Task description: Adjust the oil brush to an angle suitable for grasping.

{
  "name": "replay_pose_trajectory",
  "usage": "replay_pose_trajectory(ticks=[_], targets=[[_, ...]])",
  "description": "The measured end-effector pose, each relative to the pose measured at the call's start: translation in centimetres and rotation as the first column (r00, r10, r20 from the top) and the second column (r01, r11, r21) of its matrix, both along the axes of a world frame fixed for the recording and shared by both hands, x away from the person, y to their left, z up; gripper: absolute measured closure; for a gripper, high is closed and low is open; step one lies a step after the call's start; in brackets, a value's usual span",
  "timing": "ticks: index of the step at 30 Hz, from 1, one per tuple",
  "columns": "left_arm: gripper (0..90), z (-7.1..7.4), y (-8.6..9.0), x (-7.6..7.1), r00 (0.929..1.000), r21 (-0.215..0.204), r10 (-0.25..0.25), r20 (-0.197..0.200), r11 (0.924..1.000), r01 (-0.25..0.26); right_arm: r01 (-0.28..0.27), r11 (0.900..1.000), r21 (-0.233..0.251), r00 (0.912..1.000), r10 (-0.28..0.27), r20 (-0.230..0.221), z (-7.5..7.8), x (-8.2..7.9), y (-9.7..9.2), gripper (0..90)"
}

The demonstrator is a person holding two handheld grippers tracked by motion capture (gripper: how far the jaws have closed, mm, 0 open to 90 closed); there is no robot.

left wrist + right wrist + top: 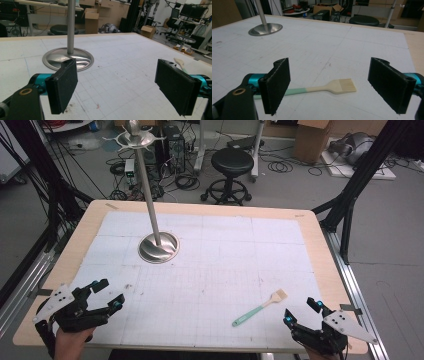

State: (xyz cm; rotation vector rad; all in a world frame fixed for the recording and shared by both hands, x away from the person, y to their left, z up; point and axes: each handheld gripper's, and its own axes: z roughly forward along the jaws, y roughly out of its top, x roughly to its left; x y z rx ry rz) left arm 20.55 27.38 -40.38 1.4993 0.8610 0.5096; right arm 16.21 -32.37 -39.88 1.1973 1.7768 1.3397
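Robotics lab, cable tangles (182, 180) on floor, stool (231, 162), cardboard boxes (311, 140)

One bench (310, 245). One pastry brush (260, 309). One metal stand (158, 245) with a round base. Two tongs: left (108, 294), right (301, 312). Behind, one black stool (231, 162), perhaps two cardboard boxes.
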Motion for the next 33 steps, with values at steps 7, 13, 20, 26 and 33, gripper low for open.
replay_pose_trajectory(ticks=[7,13,20,26,33], targets=[[18.9,-0.1,0.4,0.3,0.9994,-0.004,0.032,-0.011,0.9995,-0.032,0.007,0.9999,-0.013,0.9999,-0.007,0.010,0.0,-0.2,0.1,16.8],[19.0,-0.1,0.5,0.4,0.9993,-0.009,0.037,-0.008,0.9993,-0.037,-0.015,0.9999,-0.008,0.9998,0.015,0.009,0.0,-0.2,0.6,16.8],[19.0,-0.1,0.3,0.2,0.9997,0.001,0.025,-0.006,0.9997,-0.025,-0.096,0.9953,-0.015,0.9954,0.096,-0.002,0.2,-0.1,1.9,26.0],[19.1,-0.2,0.4,0.3,0.9993,0.003,0.035,-0.012,0.9994,-0.035,-0.255,0.9642,-0.074,0.9638,0.247,-0.101,-1.0,1.0,4.3,39.1],[19.5,-0.1,0.2,0.3,0.9993,0.009,0.034,-0.013,0.9994,-0.034,-0.377,0.9127,-0.158,0.9154,0.341,-0.214,-2.5,1.7,6.7,51.7]])
